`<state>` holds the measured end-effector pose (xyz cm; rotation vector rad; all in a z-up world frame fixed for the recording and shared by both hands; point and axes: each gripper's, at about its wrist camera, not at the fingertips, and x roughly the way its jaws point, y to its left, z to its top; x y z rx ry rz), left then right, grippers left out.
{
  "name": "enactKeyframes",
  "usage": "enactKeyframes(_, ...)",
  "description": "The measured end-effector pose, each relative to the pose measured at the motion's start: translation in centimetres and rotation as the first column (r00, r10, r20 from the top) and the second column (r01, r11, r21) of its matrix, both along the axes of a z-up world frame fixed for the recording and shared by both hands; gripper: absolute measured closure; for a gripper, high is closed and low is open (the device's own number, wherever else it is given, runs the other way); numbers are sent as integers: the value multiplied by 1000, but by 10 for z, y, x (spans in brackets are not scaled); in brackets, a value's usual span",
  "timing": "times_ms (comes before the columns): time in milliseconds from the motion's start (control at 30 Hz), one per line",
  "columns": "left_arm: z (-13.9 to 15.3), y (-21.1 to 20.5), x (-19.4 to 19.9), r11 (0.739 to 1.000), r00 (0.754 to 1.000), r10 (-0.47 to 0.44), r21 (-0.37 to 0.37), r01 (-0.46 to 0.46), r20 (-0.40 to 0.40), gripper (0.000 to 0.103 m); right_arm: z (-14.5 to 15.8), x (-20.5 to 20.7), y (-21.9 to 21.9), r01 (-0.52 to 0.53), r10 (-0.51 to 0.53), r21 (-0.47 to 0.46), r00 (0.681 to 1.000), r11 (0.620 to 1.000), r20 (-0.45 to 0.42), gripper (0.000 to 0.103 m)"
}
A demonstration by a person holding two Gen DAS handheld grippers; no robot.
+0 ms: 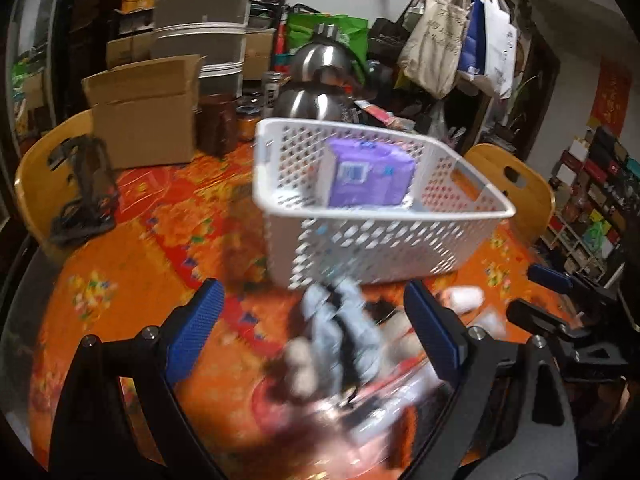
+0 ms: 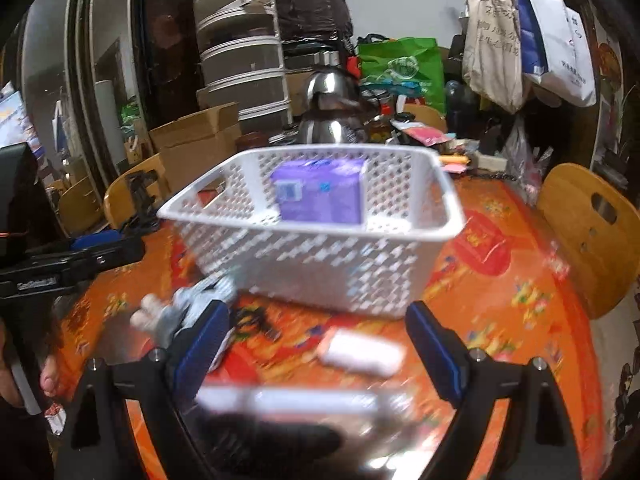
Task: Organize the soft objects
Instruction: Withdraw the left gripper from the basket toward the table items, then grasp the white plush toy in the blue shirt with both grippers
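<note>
A white perforated basket [image 1: 384, 240] [image 2: 320, 268] stands on the orange table with a purple soft pack [image 1: 366, 174] [image 2: 320, 192] inside. A pale blue-grey soft toy [image 1: 344, 332] [image 2: 188, 308] lies on the table in front of the basket, blurred. A white roll-like item [image 2: 362, 352] [image 1: 464, 298] lies near it. My left gripper [image 1: 316, 332] is open, its jaws either side of the toy. My right gripper [image 2: 316, 344] is open and empty, just before the white item. A blurred white strip [image 2: 288, 400] lies close below it.
Orange patterned tablecloth [image 1: 120, 280] [image 2: 520, 300]. Cardboard box [image 1: 144, 112], steel kettles [image 1: 320, 80] [image 2: 332, 112], jars and clutter behind the basket. Wooden chairs [image 1: 44, 168] [image 2: 588, 232] at both sides. Bags [image 2: 520, 32] hang at the back right.
</note>
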<state>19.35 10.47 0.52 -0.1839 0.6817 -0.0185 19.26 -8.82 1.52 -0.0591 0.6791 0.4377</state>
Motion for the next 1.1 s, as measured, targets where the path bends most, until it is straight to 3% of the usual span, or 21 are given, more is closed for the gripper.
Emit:
enactKeyframes(233,-37,15,-26,1000,1000,4,9,-4,-30,14,-27,-24,38,-54,55,11,998,998,-26,15)
enactKeyframes(300,-46,15,-28,1000,999,-6,15,7,-37,19,-31,-24,47,-65,66,15,997,998,-36,26)
enactKeyframes(400,-59,14,-27,999,998,-33,9,34,-56,29,-38,-22,59,-82,84,25,995,996,-52,37)
enactKeyframes(567,-71,6,-20,999,996,-52,8,53,-78,39,-48,-20,80,-111,111,8,991,994,-68,54)
enactKeyframes(667,-75,4,-18,998,995,-67,-9,67,-80,53,-55,-15,89,-115,115,1,989,993,-89,75)
enactKeyframes(767,-78,0,-16,996,992,-87,-20,86,-86,67,-61,-12,93,-133,133,6,985,991,-111,88)
enactKeyframes(900,-81,-6,-13,994,990,-110,-32,108,-90,83,-62,-15,97,-154,154,8,983,988,-104,91)
enactKeyframes(1100,-70,-7,-22,994,994,-102,-33,100,-39,87,-55,-21,94,-176,177,15,982,984,-65,93)
